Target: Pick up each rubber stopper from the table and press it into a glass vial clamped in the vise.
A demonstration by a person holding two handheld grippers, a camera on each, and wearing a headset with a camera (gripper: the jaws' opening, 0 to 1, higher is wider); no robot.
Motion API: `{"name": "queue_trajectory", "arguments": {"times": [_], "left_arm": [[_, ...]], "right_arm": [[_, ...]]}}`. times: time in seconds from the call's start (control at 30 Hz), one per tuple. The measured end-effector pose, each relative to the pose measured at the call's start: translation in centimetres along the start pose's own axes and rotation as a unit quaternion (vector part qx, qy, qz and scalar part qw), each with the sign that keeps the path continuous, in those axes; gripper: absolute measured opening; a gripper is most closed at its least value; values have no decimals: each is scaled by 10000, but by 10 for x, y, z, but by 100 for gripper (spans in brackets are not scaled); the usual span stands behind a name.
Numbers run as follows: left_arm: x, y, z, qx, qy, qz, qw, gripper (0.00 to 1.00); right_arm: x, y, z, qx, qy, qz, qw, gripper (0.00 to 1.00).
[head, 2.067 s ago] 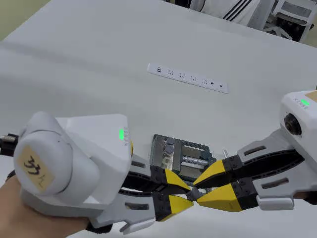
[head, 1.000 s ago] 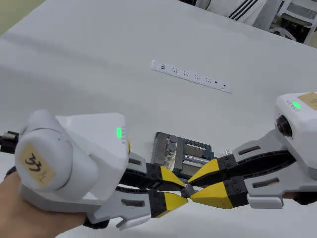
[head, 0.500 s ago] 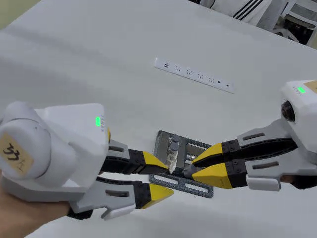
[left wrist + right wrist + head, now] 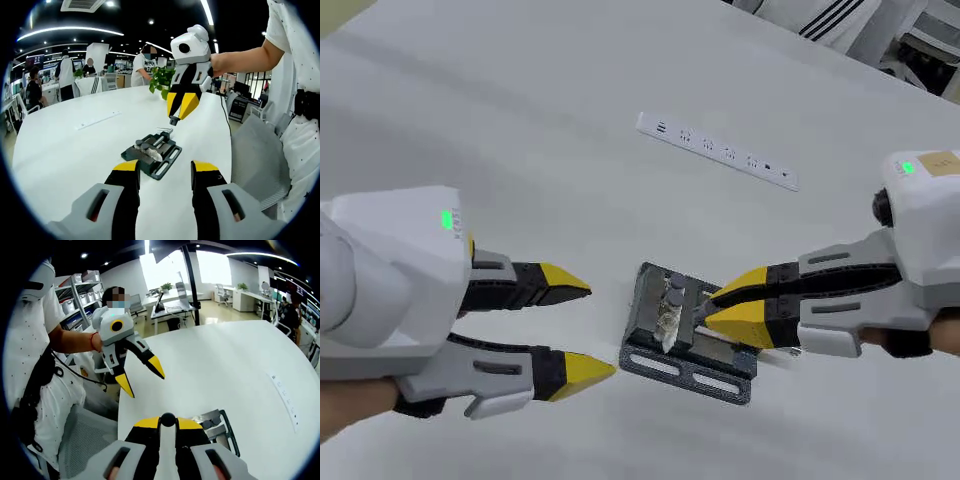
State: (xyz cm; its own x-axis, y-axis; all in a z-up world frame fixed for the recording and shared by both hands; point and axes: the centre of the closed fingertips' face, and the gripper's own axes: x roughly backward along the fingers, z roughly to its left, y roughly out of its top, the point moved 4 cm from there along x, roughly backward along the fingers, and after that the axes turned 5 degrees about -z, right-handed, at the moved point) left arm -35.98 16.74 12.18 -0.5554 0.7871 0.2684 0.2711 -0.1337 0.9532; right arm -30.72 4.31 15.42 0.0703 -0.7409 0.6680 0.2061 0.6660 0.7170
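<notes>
A small dark rubber stopper [image 4: 167, 419] sits pinched at the tips of my right gripper [image 4: 167, 427], which is shut on it. In the head view the right gripper [image 4: 712, 308] hovers just right of the vials [image 4: 672, 294] held upright in the grey vise [image 4: 686, 362]. At least two vials carry grey stoppers. My left gripper [image 4: 588, 326] stands open and empty to the left of the vise, a short way off. The left gripper view has the vise [image 4: 152, 152] ahead of the left gripper [image 4: 165, 167] and the right gripper [image 4: 174, 118] above it.
A white power strip [image 4: 720, 151] lies on the white table beyond the vise. The table's curved edge [image 4: 227, 150] runs close on the person's side. Chairs, desks and other people are in the room behind.
The two grippers' tips met over the vise earlier. My left gripper has since opened and drawn back to the left, while the right gripper stays shut by the vials.
</notes>
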Motion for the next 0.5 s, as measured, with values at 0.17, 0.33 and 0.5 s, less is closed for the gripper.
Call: {"name": "queue_trajectory", "arguments": {"times": [0.17, 0.33, 0.5], "left_arm": [[1, 0, 7, -126, 54, -218, 9997, 46], [-1, -5, 12, -146, 72, -282, 9995, 58], [-5, -11, 16, -92, 45, -325, 9994, 67]], "right_arm": [[-11, -3, -14, -2, -126, 293, 9995, 5], [-21, -9, -28, 94, -280, 643, 9975, 5], [-30, -15, -37, 209, -369, 970, 9944, 5]]}}
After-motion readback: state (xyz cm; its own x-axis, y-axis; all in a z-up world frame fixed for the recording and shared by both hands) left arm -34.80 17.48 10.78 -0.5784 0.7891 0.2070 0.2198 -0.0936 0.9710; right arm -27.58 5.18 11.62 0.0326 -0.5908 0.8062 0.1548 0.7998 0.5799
